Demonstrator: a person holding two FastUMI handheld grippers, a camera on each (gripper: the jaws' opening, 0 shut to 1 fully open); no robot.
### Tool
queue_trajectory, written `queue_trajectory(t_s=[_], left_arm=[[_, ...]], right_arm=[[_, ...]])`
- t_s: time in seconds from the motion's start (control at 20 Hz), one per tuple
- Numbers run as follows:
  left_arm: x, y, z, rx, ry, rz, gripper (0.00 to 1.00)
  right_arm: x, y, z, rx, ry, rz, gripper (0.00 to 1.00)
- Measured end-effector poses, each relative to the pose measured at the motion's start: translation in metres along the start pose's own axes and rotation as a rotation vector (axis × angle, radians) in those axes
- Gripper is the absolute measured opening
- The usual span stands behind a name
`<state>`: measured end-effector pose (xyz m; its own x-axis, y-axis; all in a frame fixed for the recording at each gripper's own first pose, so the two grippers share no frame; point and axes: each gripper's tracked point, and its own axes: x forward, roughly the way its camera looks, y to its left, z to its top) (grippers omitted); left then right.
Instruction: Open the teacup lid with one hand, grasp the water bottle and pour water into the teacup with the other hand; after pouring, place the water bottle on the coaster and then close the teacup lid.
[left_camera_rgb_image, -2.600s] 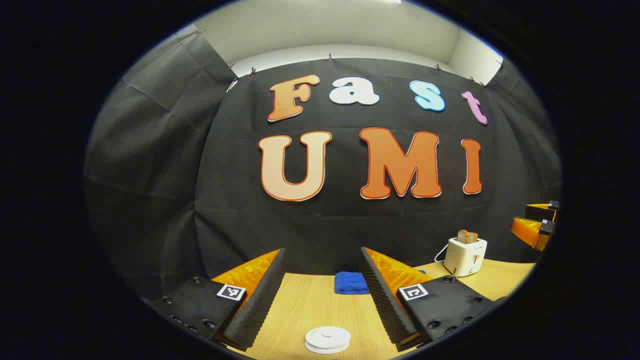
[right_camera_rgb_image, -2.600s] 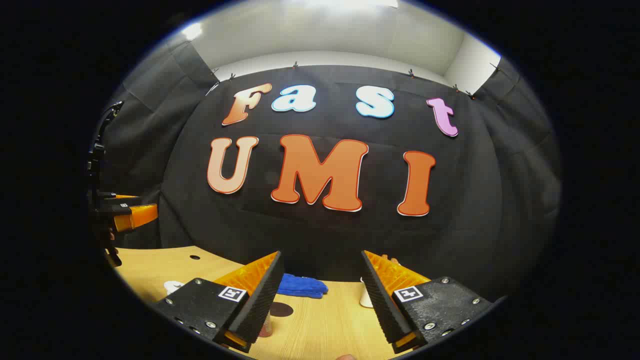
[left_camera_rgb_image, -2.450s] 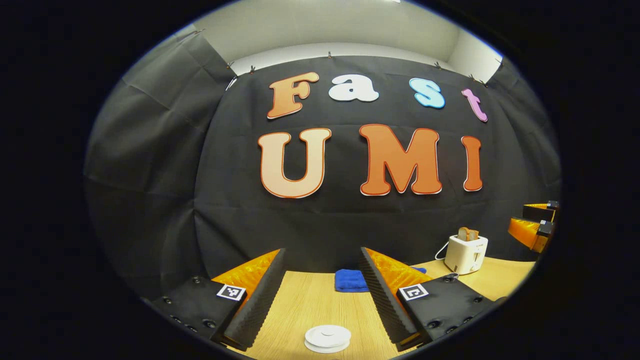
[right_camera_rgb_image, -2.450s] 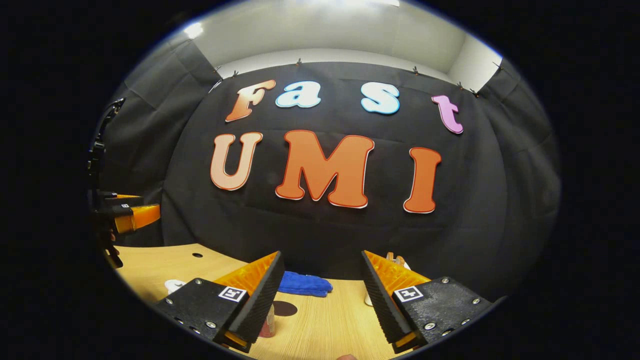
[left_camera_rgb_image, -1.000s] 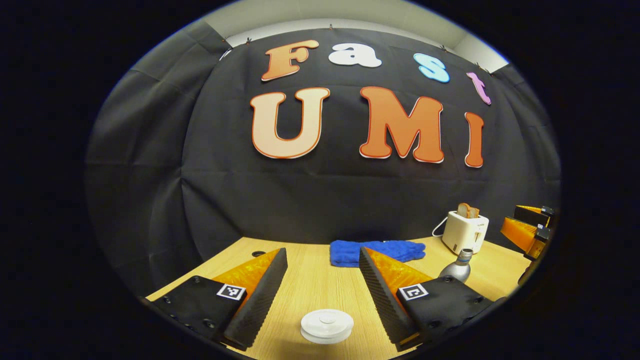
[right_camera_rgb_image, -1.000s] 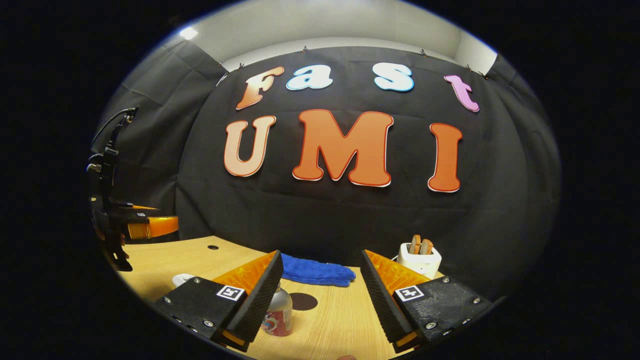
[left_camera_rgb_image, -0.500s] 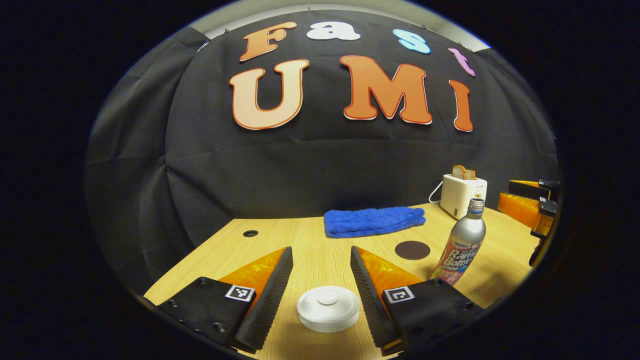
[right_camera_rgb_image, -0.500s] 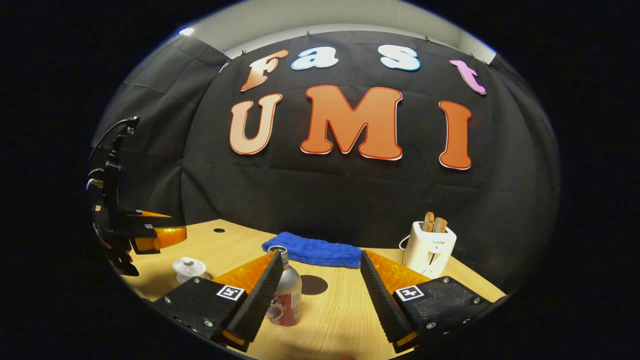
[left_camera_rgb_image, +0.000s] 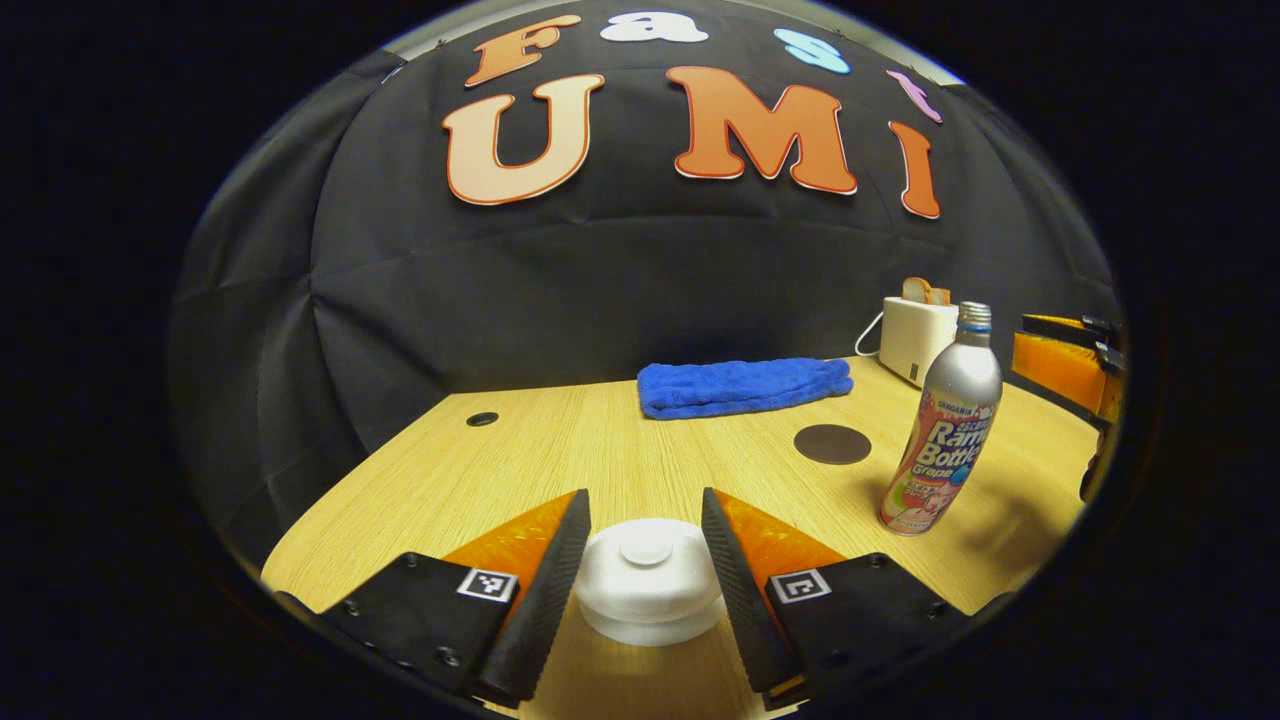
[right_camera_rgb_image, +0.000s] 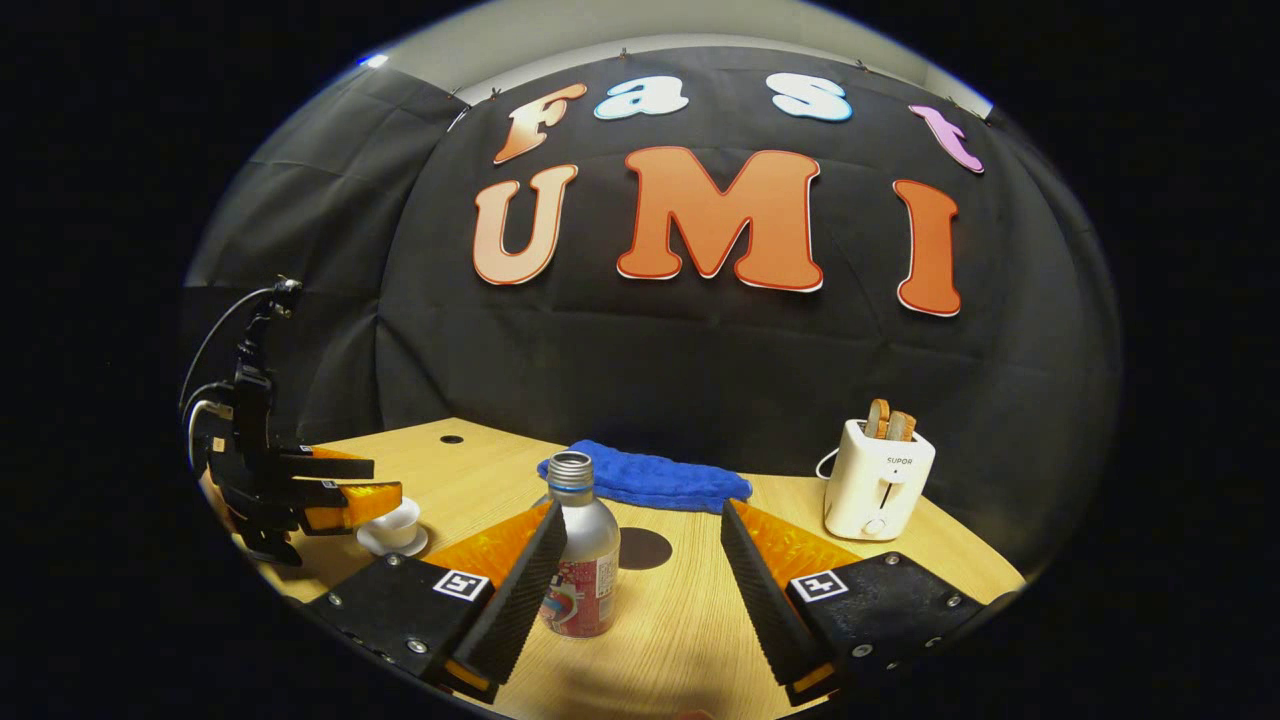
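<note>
The left claw (left_camera_rgb_image: 645, 555) stands narrow around the teacup lid (left_camera_rgb_image: 648, 560), fingers just beside its rim, contact unclear. The right claw (right_camera_rgb_image: 640, 590) gapes wide, the water bottle (right_camera_rgb_image: 580, 560) upright on the desk (right_camera_rgb_image: 690, 620) by its left finger. Closing off-centre could skid the lid; that finger might topple the bottle before it reaches the coaster (right_camera_rgb_image: 643, 548).

Both grippers have orange jaws with ribbed black pads, black screwed bases and square black-and-white tags.

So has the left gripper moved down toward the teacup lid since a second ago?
Yes. The left gripper has come down and forward: its fingers now flank the teacup lid, and the table appears closer.
</note>
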<state>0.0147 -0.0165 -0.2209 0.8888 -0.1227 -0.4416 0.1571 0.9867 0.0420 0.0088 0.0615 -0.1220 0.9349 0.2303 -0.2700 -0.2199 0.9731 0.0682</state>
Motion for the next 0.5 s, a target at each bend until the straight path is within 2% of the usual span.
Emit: queue_trajectory(t_s=[0.05, 0.2, 0.4, 0.45, 0.5], left_arm=[[0.002, -0.002, -0.003, -0.001, 0.006, -0.002, 0.73], [0.008, 0.000, -0.009, 0.004, 0.019, 0.008, 0.70], [0.010, 0.004, -0.011, 0.002, 0.025, 0.024, 0.51], [0.012, 0.003, -0.011, 0.004, 0.026, 0.021, 0.51], [0.010, 0.004, -0.010, 0.003, 0.021, 0.038, 0.44]], right_arm=[[0.001, 0.001, -0.002, -0.005, 0.007, 0.002, 0.94], [0.000, 0.002, -0.008, -0.014, 0.023, 0.008, 0.94], [0.001, 0.002, -0.013, -0.023, 0.044, 0.014, 0.94], [0.002, 0.002, -0.014, -0.026, 0.048, 0.014, 0.94], [0.000, 0.002, -0.016, -0.026, 0.051, 0.016, 0.94]])
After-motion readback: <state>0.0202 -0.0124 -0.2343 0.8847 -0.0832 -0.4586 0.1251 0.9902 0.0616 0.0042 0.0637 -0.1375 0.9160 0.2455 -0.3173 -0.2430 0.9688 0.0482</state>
